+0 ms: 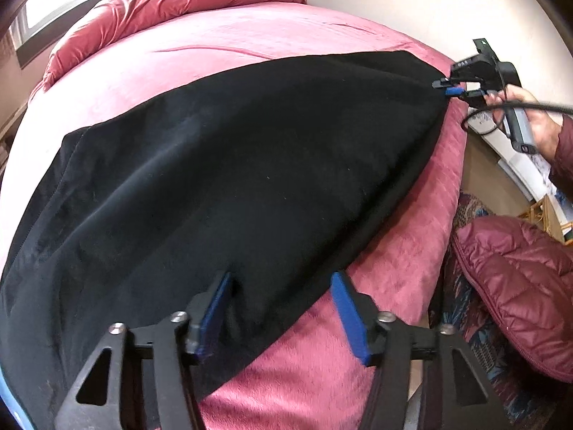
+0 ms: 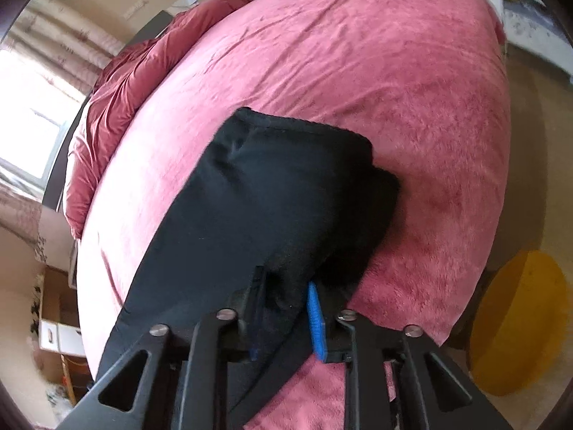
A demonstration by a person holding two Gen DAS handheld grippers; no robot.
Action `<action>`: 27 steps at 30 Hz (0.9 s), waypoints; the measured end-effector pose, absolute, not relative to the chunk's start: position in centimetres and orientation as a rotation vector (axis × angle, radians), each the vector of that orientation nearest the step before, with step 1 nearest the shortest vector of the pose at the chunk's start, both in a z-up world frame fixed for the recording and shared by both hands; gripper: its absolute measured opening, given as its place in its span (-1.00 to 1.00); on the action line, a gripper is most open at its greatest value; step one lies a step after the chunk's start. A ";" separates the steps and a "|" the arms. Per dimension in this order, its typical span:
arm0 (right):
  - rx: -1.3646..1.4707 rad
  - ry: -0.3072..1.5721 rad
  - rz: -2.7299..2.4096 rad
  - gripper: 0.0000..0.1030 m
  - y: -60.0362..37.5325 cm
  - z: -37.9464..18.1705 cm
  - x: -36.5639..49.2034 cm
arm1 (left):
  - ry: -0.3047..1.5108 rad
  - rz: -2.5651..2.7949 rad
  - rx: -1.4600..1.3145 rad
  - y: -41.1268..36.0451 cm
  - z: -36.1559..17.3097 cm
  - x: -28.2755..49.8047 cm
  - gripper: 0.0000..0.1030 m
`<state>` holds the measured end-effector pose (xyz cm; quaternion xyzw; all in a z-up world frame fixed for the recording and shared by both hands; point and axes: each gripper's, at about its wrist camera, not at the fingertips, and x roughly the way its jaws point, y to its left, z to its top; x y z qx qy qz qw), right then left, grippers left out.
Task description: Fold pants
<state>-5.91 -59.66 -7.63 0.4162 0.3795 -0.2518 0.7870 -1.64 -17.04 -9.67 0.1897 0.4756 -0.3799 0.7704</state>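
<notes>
The left gripper (image 1: 283,301) has its two blue-padded fingers (image 1: 345,317) spread wide apart, with the near edge of the black pants (image 1: 222,179) lying between them; nothing is pinched, and the left pad sits over the dark cloth while the right pad stands over bare pink bedspread (image 1: 394,236). The right gripper (image 2: 286,319) is clamped on a bunched corner of the same pants (image 2: 250,193), its blue pads (image 2: 317,322) pressed against a thick wad of cloth. Seen from the left wrist view, that right gripper (image 1: 452,89) bites the far tip of the garment at the bed's edge, and the person's right hand (image 1: 530,122), in a maroon quilted sleeve, grips its handle with a black cable trailing off.

The pants lie spread flat across the bed as a long dark panel, tapering toward the right gripper. The cloth looks soft and matte, slightly fleecy, with a stitched seam running along its left side. From the right wrist view the garment's far end shows a straight hemmed edge with a second layer poking out beside it. The bedspread is plush pink pile with a brushed nap. A rumpled red duvet (image 1: 150,3) with smoother, creased fabric is heaped at the head of the bed. A maroon puffer jacket (image 1: 515,286) hangs beside the bed, and a round yellow stool (image 2: 519,322) stands on the floor.
</notes>
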 end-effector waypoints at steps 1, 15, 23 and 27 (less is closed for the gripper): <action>0.886 0.821 -0.544 -0.79 -59.8 -7.4 -5.8 | 1.037 -0.826 0.404 -17.0 -9.7 -1.5 -0.15; 0.956 0.858 -0.317 0.18 -53.7 -7.8 -7.9 | 1.042 -0.833 0.311 -14.6 -9.5 -0.7 -0.46; 0.964 0.985 -0.027 -0.16 -43.8 -10.4 -4.9 | 1.032 -0.844 0.286 -13.8 -9.2 -0.9 -0.64; 0.961 1.004 -0.023 -0.47 -42.5 -11.2 -3.7 | 1.037 -0.854 0.248 -13.0 -9.0 -0.7 -0.79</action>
